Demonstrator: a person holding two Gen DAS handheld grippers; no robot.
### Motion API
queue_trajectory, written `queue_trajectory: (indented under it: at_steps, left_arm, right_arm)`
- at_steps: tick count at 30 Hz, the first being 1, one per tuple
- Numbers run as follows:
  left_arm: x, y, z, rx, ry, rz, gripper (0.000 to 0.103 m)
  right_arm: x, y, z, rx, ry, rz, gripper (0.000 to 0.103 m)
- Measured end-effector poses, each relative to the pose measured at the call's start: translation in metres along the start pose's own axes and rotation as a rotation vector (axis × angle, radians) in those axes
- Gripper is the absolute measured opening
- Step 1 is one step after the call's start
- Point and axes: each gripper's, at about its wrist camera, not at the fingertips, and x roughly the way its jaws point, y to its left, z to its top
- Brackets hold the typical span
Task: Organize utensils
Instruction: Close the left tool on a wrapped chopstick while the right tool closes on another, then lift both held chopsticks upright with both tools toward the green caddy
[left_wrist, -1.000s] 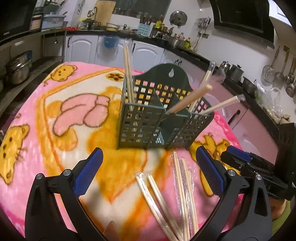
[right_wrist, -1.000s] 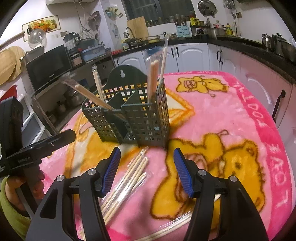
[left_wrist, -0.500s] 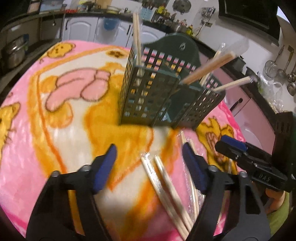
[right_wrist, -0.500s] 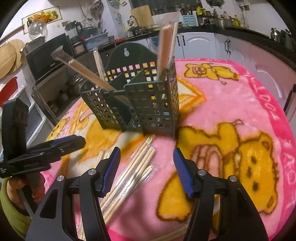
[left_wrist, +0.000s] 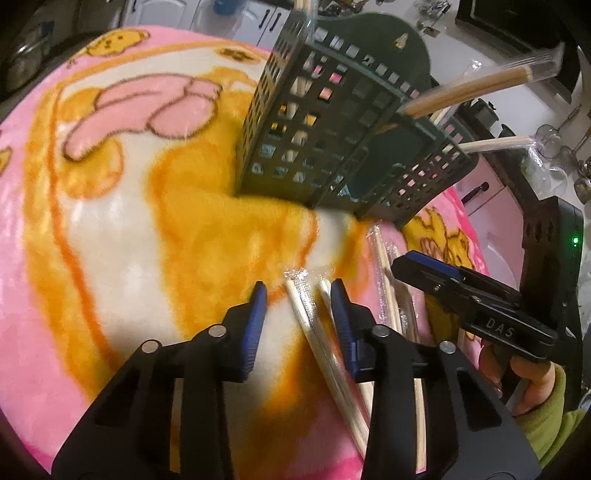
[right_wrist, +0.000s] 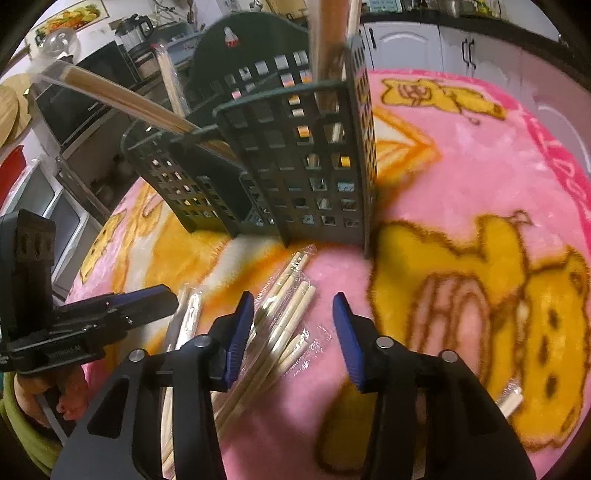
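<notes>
I am lowering both claws; my left claw (left_wrist: 298, 291) has just been narrowing around wrapped chopsticks (left_wrist: 306, 314), not yet gripping; my right claw (right_wrist: 293, 301) is also narrowing over another bundle (right_wrist: 284, 314); beyond, the basket (left_wrist: 332, 122) is waiting, partly filled.
</notes>
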Motion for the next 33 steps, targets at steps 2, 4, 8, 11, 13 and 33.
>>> queue_trajectory:
  at_steps: [2, 4, 8, 11, 13, 33]
  left_arm:
    - [0.002, 0.000, 0.001, 0.000, 0.000, 0.005, 0.024]
    - [0.004, 0.002, 0.004, -0.005, 0.002, 0.006, 0.019]
    - [0.007, 0.006, 0.007, -0.014, 0.002, 0.006, 0.010]
    - [0.007, 0.006, 0.008, -0.012, -0.001, 0.004, 0.008]
    - [0.004, 0.007, 0.009, -0.016, -0.008, -0.001, 0.006]
    - [-0.064, -0.032, 0.035, 0.088, -0.212, -0.049, 0.003]
  right_arm:
    - [0.005, -0.002, 0.001, 0.013, 0.011, 0.008, 0.040]
    - [0.008, -0.004, 0.003, 0.031, 0.014, 0.020, 0.039]
    - [0.011, -0.010, 0.007, 0.055, 0.016, 0.030, 0.032]
    - [0.011, -0.014, 0.010, 0.059, 0.017, 0.039, 0.018]
    - [0.010, -0.014, 0.011, 0.060, 0.014, 0.045, 0.016]
    - [-0.087, 0.012, 0.013, -0.022, -0.219, 0.110, 0.013]
